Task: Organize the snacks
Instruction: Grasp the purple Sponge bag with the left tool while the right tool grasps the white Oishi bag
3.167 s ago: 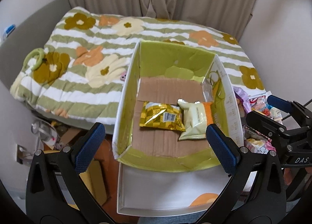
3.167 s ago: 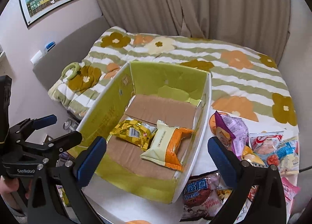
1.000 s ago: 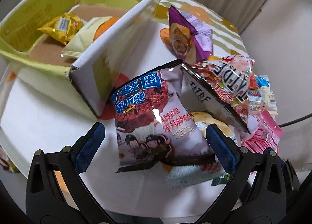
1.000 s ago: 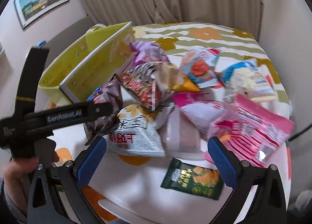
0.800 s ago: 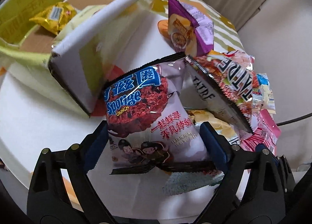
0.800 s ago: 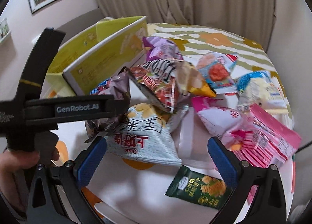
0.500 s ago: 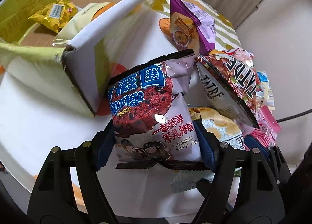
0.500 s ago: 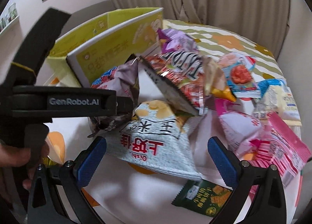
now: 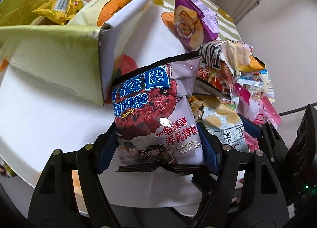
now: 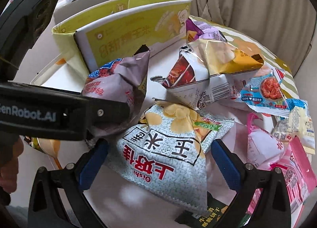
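The left hand-held gripper (image 9: 158,148) hides the Sponge bag's (image 9: 156,113) lower edges; the green packet (image 10: 210,218) below the right hand-held gripper (image 10: 158,162) is cut off, its small print unreadable

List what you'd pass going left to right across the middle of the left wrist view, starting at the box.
Green cardboard box → purple Sponge Crunch bag, pinched in the left gripper → grey-speckled chip bag → pink packets.
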Motion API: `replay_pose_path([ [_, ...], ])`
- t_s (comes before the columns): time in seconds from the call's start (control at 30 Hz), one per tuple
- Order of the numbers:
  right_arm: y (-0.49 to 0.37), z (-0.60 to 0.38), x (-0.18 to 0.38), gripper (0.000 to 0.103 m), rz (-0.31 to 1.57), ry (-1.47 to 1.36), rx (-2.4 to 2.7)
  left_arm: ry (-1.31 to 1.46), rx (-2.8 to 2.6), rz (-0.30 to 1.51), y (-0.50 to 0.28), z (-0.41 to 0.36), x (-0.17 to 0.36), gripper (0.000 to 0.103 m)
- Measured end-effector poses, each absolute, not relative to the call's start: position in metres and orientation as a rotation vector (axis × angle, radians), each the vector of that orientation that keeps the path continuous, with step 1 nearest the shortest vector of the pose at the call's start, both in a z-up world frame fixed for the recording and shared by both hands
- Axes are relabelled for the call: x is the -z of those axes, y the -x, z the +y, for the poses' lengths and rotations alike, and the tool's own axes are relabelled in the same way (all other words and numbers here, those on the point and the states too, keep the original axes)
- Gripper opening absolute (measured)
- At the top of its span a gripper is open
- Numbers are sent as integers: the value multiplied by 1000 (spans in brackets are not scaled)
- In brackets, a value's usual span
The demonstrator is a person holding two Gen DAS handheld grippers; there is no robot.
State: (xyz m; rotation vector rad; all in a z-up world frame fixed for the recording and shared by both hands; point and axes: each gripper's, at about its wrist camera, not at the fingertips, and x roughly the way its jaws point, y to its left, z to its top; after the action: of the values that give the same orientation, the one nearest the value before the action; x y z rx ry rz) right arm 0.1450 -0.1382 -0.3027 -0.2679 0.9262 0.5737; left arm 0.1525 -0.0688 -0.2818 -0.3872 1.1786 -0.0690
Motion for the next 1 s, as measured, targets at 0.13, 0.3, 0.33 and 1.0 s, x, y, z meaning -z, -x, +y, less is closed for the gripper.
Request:
replay_pose_path([
  [0.13, -140, -137, 302, 85, 904, 296, -587, 387, 72, 1179, -150, -70, 282, 72],
  [0.3, -126, -139, 299, 61, 881, 330, -600, 379, 71, 1183, -155, -73, 283, 71],
  [0.33, -126, -141, 299, 60, 882, 327, -603, 379, 70, 1183, -154, -73, 283, 71],
  [1.0, -89, -178, 245, 51, 792, 261, -534, 332, 94, 1067, -129, -85, 237, 71],
])
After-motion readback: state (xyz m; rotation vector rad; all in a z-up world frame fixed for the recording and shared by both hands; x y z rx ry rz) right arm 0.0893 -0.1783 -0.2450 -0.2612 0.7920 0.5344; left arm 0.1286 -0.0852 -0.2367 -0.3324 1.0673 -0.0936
